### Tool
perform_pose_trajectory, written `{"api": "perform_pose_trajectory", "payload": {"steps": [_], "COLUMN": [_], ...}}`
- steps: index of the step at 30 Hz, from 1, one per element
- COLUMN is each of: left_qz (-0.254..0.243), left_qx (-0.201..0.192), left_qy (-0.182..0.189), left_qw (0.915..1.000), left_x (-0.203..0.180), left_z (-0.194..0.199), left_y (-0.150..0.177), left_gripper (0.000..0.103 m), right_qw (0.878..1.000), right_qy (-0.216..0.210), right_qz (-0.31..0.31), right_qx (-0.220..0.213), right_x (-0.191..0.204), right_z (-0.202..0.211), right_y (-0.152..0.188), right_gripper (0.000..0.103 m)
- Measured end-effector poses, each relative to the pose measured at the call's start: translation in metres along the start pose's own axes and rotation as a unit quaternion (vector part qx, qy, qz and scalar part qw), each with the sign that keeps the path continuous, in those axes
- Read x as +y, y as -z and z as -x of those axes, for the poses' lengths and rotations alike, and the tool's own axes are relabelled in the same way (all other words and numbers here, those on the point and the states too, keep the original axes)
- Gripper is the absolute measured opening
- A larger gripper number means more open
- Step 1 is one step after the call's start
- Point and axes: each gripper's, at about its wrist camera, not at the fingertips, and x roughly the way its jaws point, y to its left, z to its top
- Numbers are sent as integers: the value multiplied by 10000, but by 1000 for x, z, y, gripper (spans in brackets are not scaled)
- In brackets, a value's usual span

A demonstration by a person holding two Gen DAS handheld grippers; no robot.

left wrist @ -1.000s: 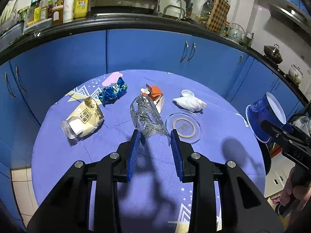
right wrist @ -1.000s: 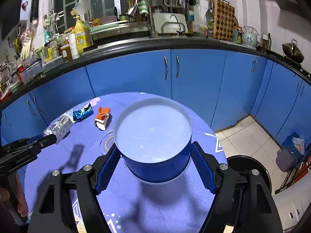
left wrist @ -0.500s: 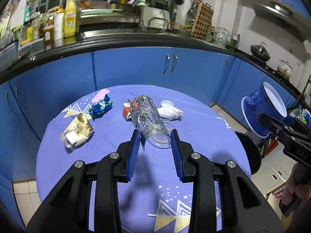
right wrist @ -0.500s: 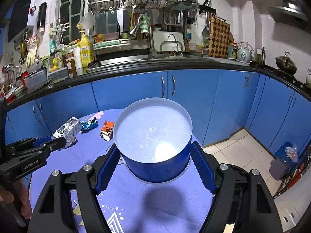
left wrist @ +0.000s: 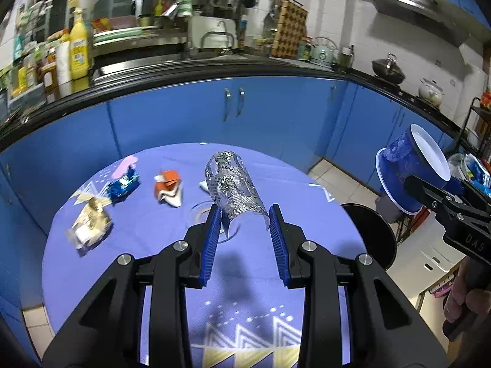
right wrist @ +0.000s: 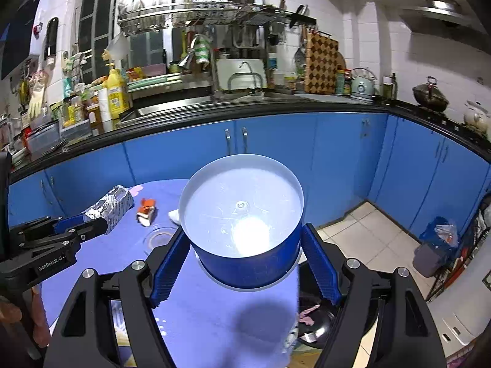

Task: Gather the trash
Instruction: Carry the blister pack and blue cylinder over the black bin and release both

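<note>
Fingers point(left wrist: 214, 230) of your left gripper point(left wrist: 244, 230) clamped the silver wrapper point(left wrist: 233, 188) aloft, your right gripper point(right wrist: 244, 260) gripped the blue bin point(right wrist: 245, 233), while three wrappers point(left wrist: 122, 184) remained on the surface point(left wrist: 147, 239).

My silver wrapper point(left wrist: 234, 188) hides most of the white tissue point(left wrist: 203, 185); the beige packet point(left wrist: 90, 224) is motion-blurred.

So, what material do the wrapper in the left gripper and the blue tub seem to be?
Wrapper: thin metallised film, probably plastic foil; it is crinkled, shiny and printed. Blue tub: likely rigid plastic, glossy; its smooth white inside shows a bright glare spot.
</note>
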Motion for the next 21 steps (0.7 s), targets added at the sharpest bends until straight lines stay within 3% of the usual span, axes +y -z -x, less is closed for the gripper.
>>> {"api": "perform_pose_trajectory", "payload": {"steps": [11, 21], "left_qz": [-474, -769], "left_qx": [-33, 48], "left_qy": [339, 616], "left_qw": [9983, 9951], "left_x": [-61, -112], "left_z": [-19, -44], "left_y": [-21, -36], "left_gripper": [34, 34], "right_qw": [9979, 9948], "right_qy": [601, 815], "right_qz": [-234, -593], "right_qx": [-37, 140], "right_x": [-54, -102], "right_z": [1, -11], "right_y": [2, 5], "right_gripper": [72, 72]}}
